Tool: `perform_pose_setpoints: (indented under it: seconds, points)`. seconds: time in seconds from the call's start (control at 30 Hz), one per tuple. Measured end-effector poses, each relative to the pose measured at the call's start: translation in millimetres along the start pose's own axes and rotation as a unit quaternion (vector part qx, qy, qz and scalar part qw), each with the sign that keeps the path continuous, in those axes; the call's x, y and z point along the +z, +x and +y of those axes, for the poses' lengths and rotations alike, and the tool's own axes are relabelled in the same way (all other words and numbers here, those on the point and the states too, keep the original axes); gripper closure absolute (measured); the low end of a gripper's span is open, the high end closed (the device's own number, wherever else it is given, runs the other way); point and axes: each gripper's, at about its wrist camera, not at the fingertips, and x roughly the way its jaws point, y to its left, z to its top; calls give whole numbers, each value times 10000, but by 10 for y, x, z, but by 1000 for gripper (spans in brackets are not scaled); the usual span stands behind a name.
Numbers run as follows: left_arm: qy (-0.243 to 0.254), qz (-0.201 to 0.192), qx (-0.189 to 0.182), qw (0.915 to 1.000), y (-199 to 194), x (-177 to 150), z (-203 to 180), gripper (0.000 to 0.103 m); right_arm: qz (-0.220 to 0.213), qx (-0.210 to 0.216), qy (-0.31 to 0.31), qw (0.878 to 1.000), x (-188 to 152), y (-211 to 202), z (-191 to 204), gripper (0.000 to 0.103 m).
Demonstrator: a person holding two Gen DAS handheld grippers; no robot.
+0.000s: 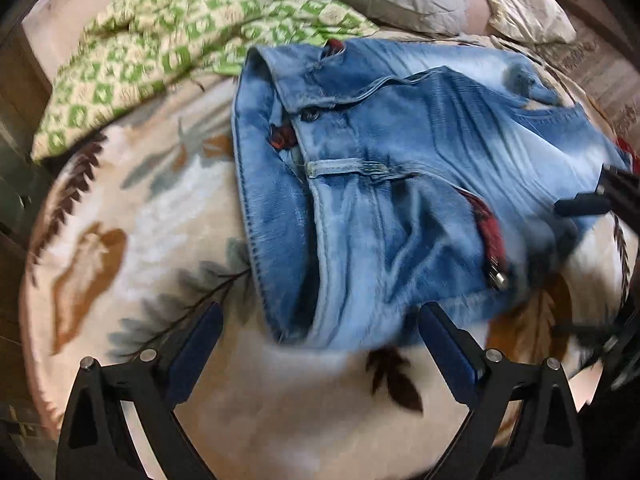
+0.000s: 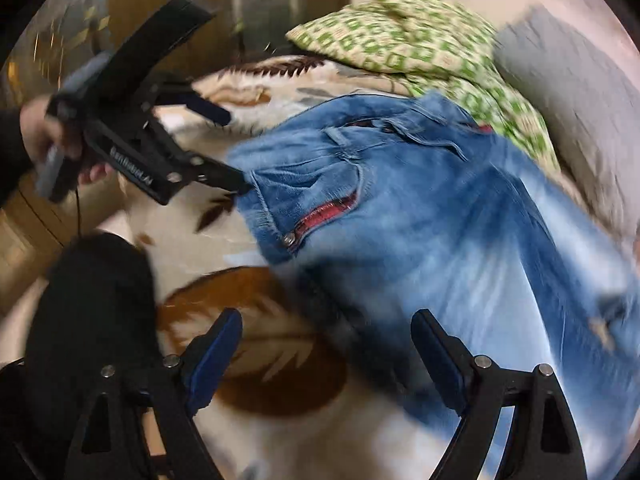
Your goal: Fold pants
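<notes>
Both grippers, left [image 1: 320, 344] and right [image 2: 326, 344], stood open and empty over the jeans [image 1: 400, 184]; a one-layer grab risked undoing the fold.

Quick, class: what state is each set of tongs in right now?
Left tongs: open, holding nothing, above the jeans.
Right tongs: open, holding nothing.

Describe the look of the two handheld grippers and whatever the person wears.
Both grippers, left gripper and right gripper, have black angular frames, silver pivot pins and dark blue finger pads. White lettering runs along the left gripper's body, with a thin black cable hanging below. The sleeve is black.
</notes>
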Motion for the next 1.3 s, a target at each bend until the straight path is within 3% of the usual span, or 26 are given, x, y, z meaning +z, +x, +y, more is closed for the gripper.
perform_pose_setpoints:
  seconds: [0.03,0.07,0.13,0.17,0.2,0.23,0.33,0.5,0.6,0.7,0.77,0.8,0.83,0.87,0.9,0.93,1.0,1.1,1.2,1.3]
  points:
    - [-109,4,-227,9997,60,26,31,13,58,-129,-90,9999,19,90,10,15]
    - [-172,29,-360,9992,89,21,48,42,123,-288,-143,9994,45,180,5,15]
    - [-259,258,-531,9979,160,53,78,51,162,-668,-81,9976,85,308,-34,16]
    - [-123,256,-638,9976,141,76,66,69,109,-643,57,9979,101,334,-70,22]
    - [-35,253,-734,9970,121,86,57,75,79,-587,405,9974,111,348,-120,31]
    - [3,226,-805,9965,77,98,60,76,84,-407,608,9973,121,351,-162,51]
    - [-151,92,-914,9957,-67,96,135,79,59,-319,840,9959,181,308,-229,77]
    - [-436,-182,-1159,9921,-423,-69,274,79,-29,-20,642,9979,188,25,35,79]
    - [-419,-187,-1005,9939,-591,-275,300,79,-129,222,475,9985,172,-128,281,79]
    - [-525,62,-829,9952,-388,-432,354,75,-30,220,219,9995,135,-32,475,79]
    - [-536,296,-433,9972,-232,-469,301,48,191,10,237,9995,89,146,514,76]
    - [-564,343,-252,9975,-223,-467,286,44,249,-7,292,9993,80,164,505,73]
    - [-607,244,-185,9977,-299,-434,277,41,238,39,394,9989,74,118,475,59]
    - [-619,108,-195,9978,-379,-402,272,35,162,130,495,9986,69,14,422,30]
    - [-595,-134,-95,9981,-528,-327,247,29,22,160,579,9982,55,-104,362,22]
    - [-534,-371,67,9979,-673,-237,200,17,-198,109,676,9975,29,-259,280,19]
    - [-371,-761,233,9961,-891,-65,68,6,-529,-58,905,9945,-38,-577,26,19]
    - [-34,-1213,-38,9926,-1132,317,-277,2,-753,-469,1579,9835,-217,-925,-497,19]
    - [323,-1255,-518,9902,-1113,786,-785,2,-778,-968,2485,9606,-528,-1200,-1109,19]
    - [623,-1220,-680,9882,-953,1193,-1361,2,-644,-1403,3272,9323,-904,-1415,-1708,19]
